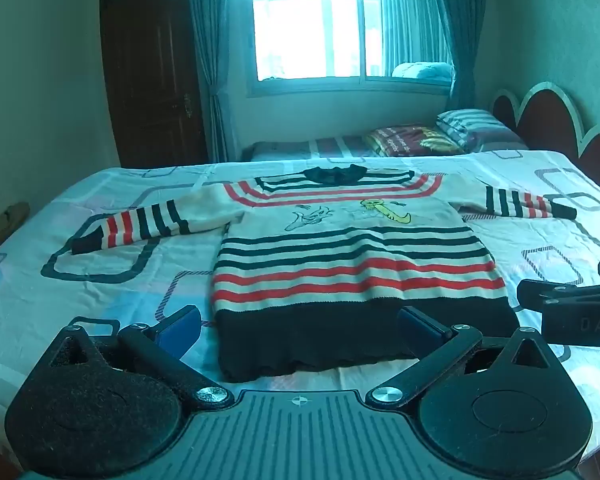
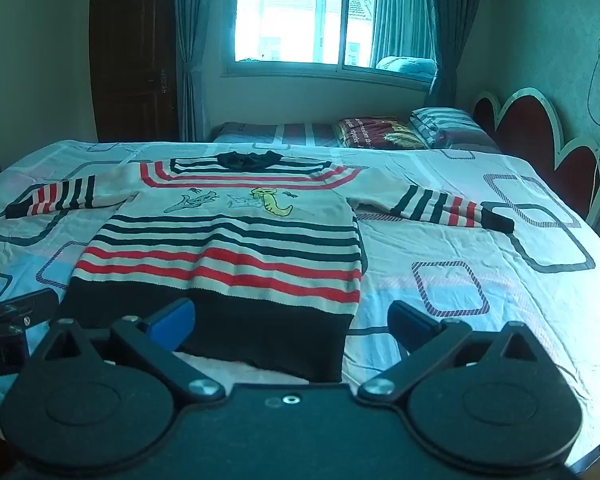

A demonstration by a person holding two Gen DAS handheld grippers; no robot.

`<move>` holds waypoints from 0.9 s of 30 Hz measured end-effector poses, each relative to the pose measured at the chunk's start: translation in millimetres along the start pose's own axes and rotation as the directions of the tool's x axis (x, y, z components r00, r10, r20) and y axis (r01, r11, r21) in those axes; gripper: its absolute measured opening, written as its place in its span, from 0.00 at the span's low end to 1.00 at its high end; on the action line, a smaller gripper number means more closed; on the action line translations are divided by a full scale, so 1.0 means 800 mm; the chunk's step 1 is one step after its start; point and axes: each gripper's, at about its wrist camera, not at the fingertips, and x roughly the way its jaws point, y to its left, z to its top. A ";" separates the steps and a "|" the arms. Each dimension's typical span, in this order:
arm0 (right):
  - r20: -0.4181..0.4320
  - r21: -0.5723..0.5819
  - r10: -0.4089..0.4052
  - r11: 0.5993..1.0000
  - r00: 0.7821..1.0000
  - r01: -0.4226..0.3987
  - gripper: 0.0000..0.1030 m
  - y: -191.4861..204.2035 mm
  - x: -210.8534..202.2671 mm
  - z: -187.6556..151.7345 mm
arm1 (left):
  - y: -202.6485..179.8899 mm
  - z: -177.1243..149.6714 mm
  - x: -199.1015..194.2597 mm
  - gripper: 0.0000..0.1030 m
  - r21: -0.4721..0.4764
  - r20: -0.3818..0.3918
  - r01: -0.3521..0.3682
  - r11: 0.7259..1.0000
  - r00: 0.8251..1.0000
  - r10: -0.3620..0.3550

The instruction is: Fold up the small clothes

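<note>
While sweater (image 1: pixel 352 264) lies flat on bed (image 1: pixel 100 300) — both grippers' fingers (image 1: pixel 182 322) apart, empty.

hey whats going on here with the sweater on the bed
A person holds two grippers over a small striped sweater spread flat, sleeves out, on a patterned bed sheet. The left gripper and right gripper both hover open near the dark hem, gripping nothing. No fold is made yet.
</note>
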 end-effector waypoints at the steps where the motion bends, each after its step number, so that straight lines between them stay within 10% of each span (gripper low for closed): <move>1: 0.003 -0.001 -0.004 1.000 1.000 0.004 0.99 0.000 -0.001 0.000 | -0.002 0.000 0.002 1.00 -0.005 -0.005 0.001 1.000 1.000 -0.001; 27: 0.008 0.013 -0.041 0.999 0.999 0.041 1.00 0.002 -0.002 0.001 | 0.008 -0.003 0.002 1.00 -0.033 0.025 0.025 0.999 0.999 -0.024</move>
